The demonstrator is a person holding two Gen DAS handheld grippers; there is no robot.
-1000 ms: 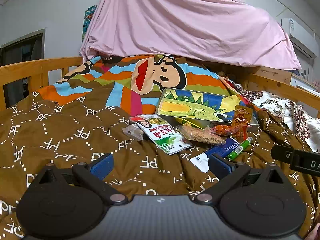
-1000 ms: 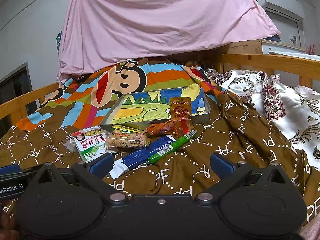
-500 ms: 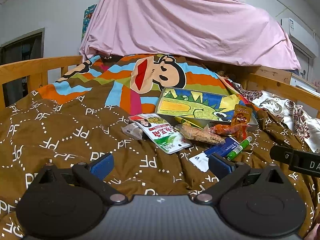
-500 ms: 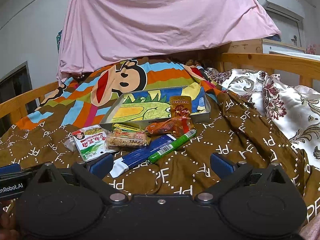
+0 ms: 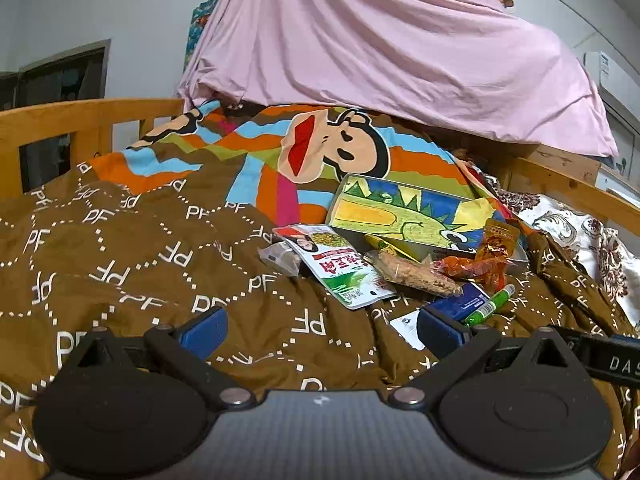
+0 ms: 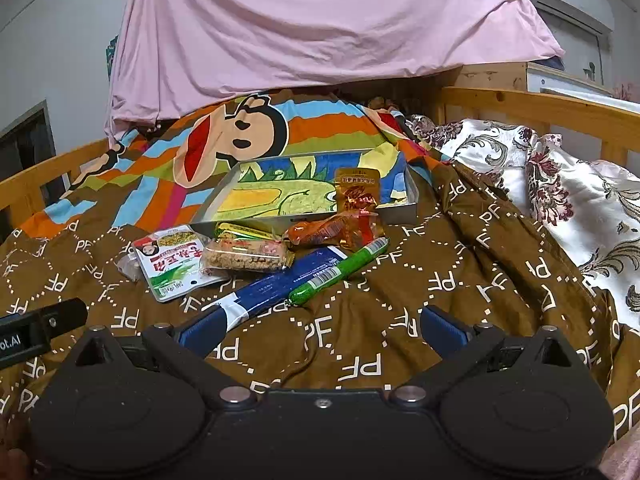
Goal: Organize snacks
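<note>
Hovering low over brown quilt (image 6: pixel 460 272), both tools short of the snack pile. Left gripper (image 5: pixel 322 326): jaws spread wide, nothing between the blue pads. Right gripper (image 6: pixel 320 326): same, wide apart and empty, left pad (image 6: pixel 200 330) close to the near end of the long blue packet (image 6: pixel 280 284), contact not certain.

Snacks heaped against the near wall of shallow box with dinosaur drawing (image 6: pixel 412 200), probably the intended container, propped on colourful cartoon blanket (image 6: pixel 320 128). Only one item partly in: orange-brown pouch (image 6: pixel 357 190), leaning upright across the box's front edge. Outside, on quilt: red-orange wrapped piece (image 6: pixel 336 230) just below the pouch; green stick (image 6: pixel 340 272) lying diagonal along the blue packet; cereal bar in clear wrap (image 6: pixel 246 258); yellow-green wrapper (image 6: pixel 240 232) tucked against the box wall; white-green sachet (image 6: pixel 176 264) farther left; small clear-wrapped bit (image 6: pixel 128 266) at the far left, contents unclear.

Judged: task barely begun. Open jaws and low aim suggest readiness for a first pick. Soft, creased bedding likely to give under a press; thin flat packets likely hard to pinch.
</note>
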